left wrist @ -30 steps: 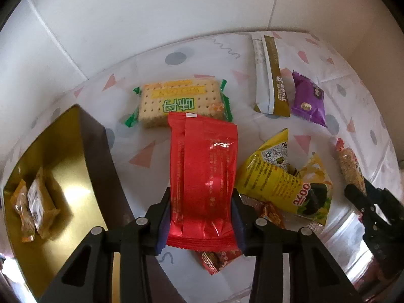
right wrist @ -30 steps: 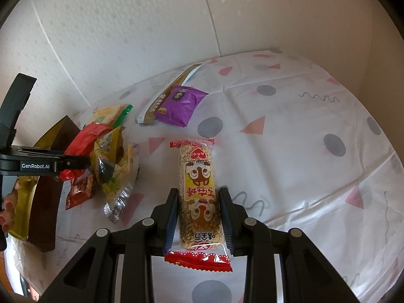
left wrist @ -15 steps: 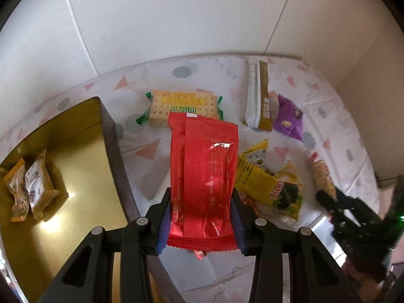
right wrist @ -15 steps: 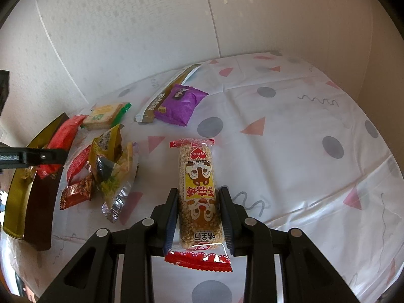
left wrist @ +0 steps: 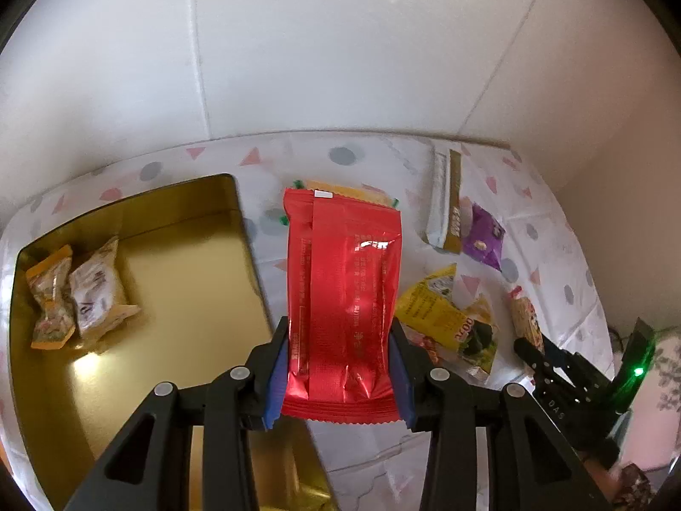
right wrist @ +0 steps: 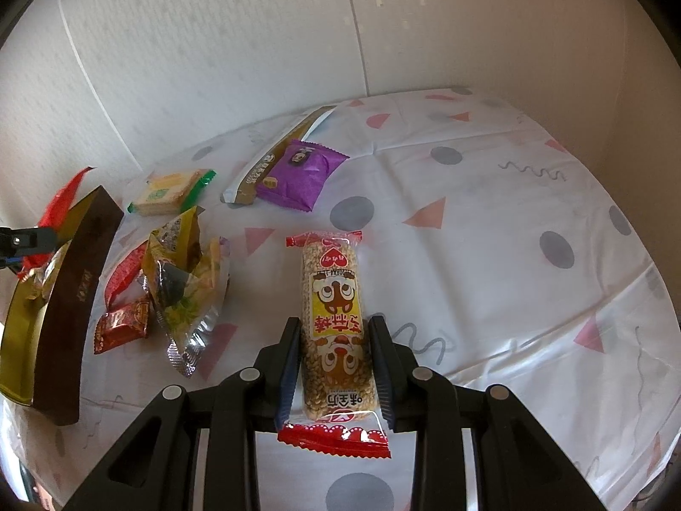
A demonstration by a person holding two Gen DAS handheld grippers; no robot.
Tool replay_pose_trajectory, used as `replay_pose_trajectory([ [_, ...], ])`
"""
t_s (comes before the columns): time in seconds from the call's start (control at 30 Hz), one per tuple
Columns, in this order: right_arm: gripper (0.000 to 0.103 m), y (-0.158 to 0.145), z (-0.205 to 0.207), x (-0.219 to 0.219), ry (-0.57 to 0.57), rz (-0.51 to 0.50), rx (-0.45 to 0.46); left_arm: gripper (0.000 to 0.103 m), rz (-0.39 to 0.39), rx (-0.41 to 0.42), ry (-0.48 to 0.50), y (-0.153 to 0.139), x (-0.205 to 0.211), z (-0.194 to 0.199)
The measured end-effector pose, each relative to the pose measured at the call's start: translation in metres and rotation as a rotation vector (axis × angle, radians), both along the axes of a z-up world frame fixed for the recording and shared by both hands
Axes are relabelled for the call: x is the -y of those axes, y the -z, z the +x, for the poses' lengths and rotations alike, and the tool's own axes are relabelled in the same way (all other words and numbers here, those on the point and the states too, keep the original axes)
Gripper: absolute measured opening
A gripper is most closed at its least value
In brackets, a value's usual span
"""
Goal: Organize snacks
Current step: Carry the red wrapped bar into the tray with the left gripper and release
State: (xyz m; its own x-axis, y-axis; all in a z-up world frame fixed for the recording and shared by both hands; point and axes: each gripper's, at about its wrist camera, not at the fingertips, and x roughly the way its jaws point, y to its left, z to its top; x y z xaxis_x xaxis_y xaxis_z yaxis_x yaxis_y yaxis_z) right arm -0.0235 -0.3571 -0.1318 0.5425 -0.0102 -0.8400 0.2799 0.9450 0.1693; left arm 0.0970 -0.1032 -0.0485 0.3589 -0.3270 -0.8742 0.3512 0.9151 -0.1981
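My left gripper is shut on a red snack packet and holds it up in the air, beside the right wall of the gold tin. Two small wrapped snacks lie in the tin's far left corner. My right gripper is shut on a rice cracker bar that lies lengthwise on the tablecloth. The tin and the red packet also show at the left of the right wrist view. The right gripper appears at the lower right of the left wrist view.
On the patterned tablecloth lie a yellow crumpled bag, small red packets, a green-edged biscuit pack, a purple packet and a white-gold sachet. White walls close the back and right.
My left gripper has risen and shifted left with the red packet, so more of the tin's inside shows. The right gripper and the rice cracker bar have stayed put.
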Motion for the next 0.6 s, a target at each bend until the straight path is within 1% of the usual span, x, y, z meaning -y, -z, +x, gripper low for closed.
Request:
replay_pose_trajectory([
  [0.3,0.032,0.0,0.002,-0.002,0.0,-0.025,-0.019,0.042,-0.047,0.003,-0.114,-0.007,-0.051,0.012],
  [0.47,0.032,0.001,0.003,-0.004,-0.01,-0.053,-0.033,0.042,-0.062,-0.021,-0.191,0.0,-0.082,0.023],
  [0.6,0.032,0.001,0.003,-0.006,-0.011,-0.065,-0.044,0.042,-0.061,-0.037,-0.227,0.007,-0.098,0.029],
])
